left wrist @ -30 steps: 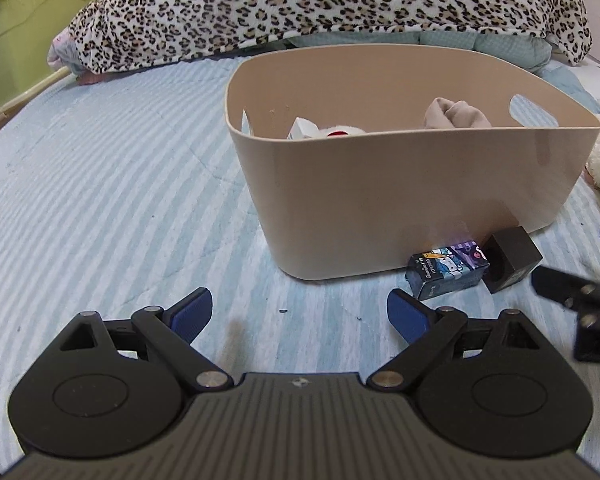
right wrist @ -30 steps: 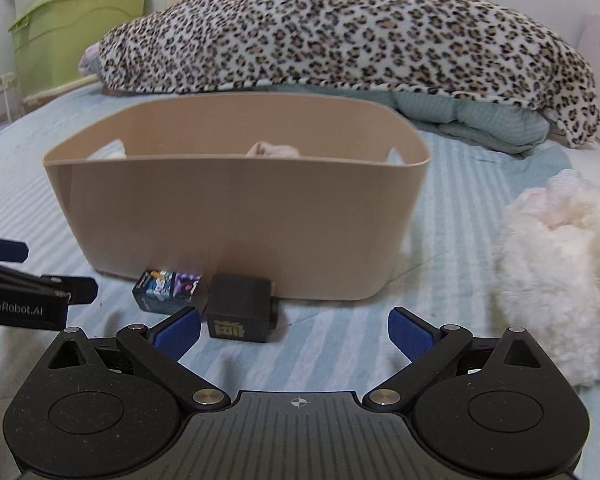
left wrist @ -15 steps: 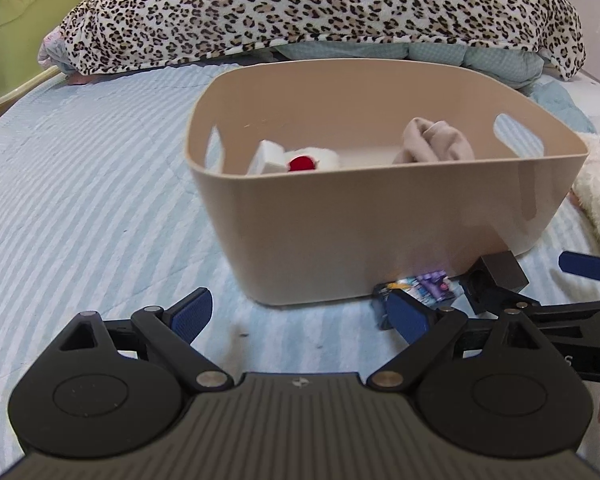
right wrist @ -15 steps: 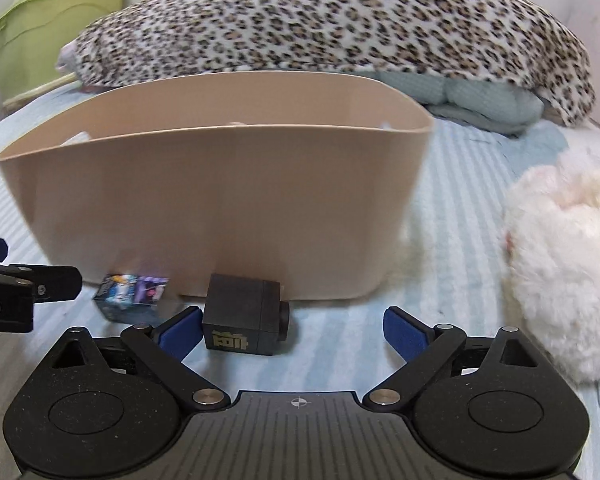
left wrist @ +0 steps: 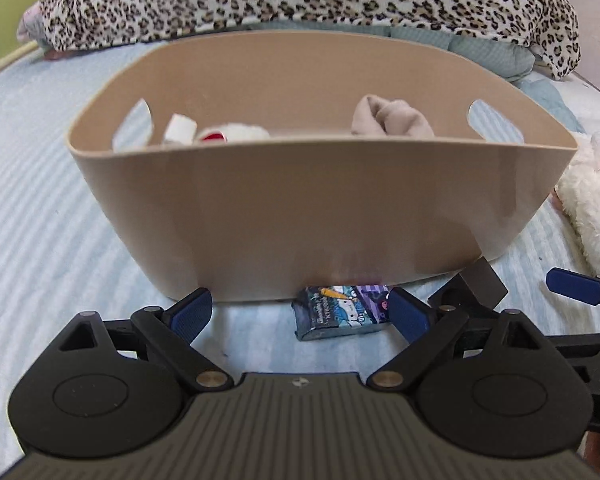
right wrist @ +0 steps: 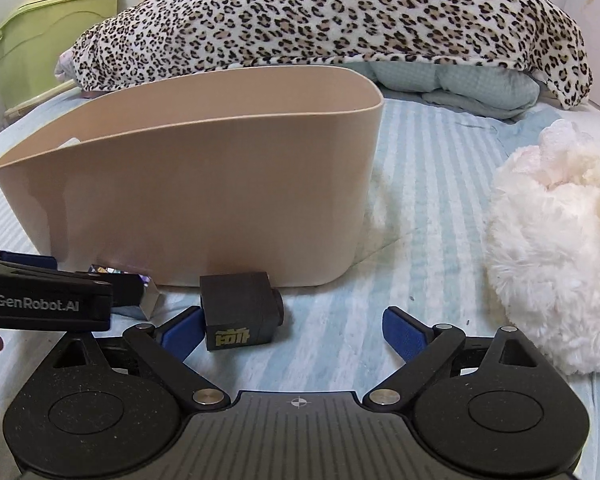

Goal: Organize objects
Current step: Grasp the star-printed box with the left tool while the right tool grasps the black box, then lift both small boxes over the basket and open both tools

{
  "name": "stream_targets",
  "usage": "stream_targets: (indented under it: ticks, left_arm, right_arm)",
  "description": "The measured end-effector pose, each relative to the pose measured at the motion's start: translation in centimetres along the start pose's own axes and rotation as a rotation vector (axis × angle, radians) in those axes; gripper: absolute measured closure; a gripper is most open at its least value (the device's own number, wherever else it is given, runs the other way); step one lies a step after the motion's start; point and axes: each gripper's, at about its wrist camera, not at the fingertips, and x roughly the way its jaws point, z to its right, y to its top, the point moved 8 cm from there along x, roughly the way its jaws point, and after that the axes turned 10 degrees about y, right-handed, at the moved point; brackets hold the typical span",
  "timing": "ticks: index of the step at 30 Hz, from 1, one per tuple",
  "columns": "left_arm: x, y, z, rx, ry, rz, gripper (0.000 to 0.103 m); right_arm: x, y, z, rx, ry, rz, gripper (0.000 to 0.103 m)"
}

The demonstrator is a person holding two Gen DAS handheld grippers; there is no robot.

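A beige plastic basket (left wrist: 320,208) stands on the striped bed and shows in the right wrist view (right wrist: 204,200) too. Inside it lie a beige sock (left wrist: 388,120) and a white item with red (left wrist: 216,134). A small blue cartoon box (left wrist: 340,312) lies at the basket's foot, between the fingers of my open left gripper (left wrist: 300,314). A black cube with yellow print (right wrist: 240,310) lies beside it, just inside the left finger of my open right gripper (right wrist: 292,328). Both grippers hold nothing.
A white fluffy plush (right wrist: 556,248) lies on the bed to the right. A leopard-print blanket (right wrist: 332,20) over a teal quilt (right wrist: 460,80) is piled behind the basket. A green storage bin (right wrist: 40,44) stands at the far left.
Both grippers have moved forward and down towards the basket's foot. The blue box now sits between the left fingers, and the black cube is at the right gripper's left finger.
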Motion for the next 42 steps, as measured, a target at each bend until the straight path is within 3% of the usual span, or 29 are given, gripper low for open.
stream_targets:
  ticks: [1, 6, 12, 20, 24, 30, 42]
  left_arm:
    - [0.2, 0.0, 0.2, 0.000, -0.002, -0.005, 0.003]
    - [1.6, -0.5, 0.7, -0.022, -0.020, -0.075, 0.003]
    - [1.8, -0.7, 0.2, 0.016, 0.011, -0.058, 0.008]
    - [0.8, -1.1, -1.8, 0.022, -0.012, -0.033, 0.045]
    - [0.4, -1.1, -2.0, 0.031, -0.028, -0.036, 0.078]
    - [-0.2, -1.3, -2.1, 0.050, -0.039, -0.013, 0.078]
    - [-2.4, -1.9, -4.5, 0.085, -0.091, 0.029, 0.078]
  right_arm:
    - [0.2, -0.1, 0.0, -0.002, 0.000, -0.005, 0.008]
    - [0.6, -0.4, -0.1, -0.033, -0.022, -0.012, 0.010]
    - [0.9, -0.6, -0.4, -0.056, -0.028, -0.004, 0.011]
    - [1.2, -0.4, -1.5, -0.060, 0.016, 0.017, 0.031]
    - [1.0, -0.2, -1.9, -0.051, 0.039, 0.024, 0.055]
    - [0.5, -0.1, -2.3, -0.049, 0.047, 0.036, 0.062]
    - [-2.4, 0.6, -3.4, -0.051, 0.064, 0.059, 0.062]
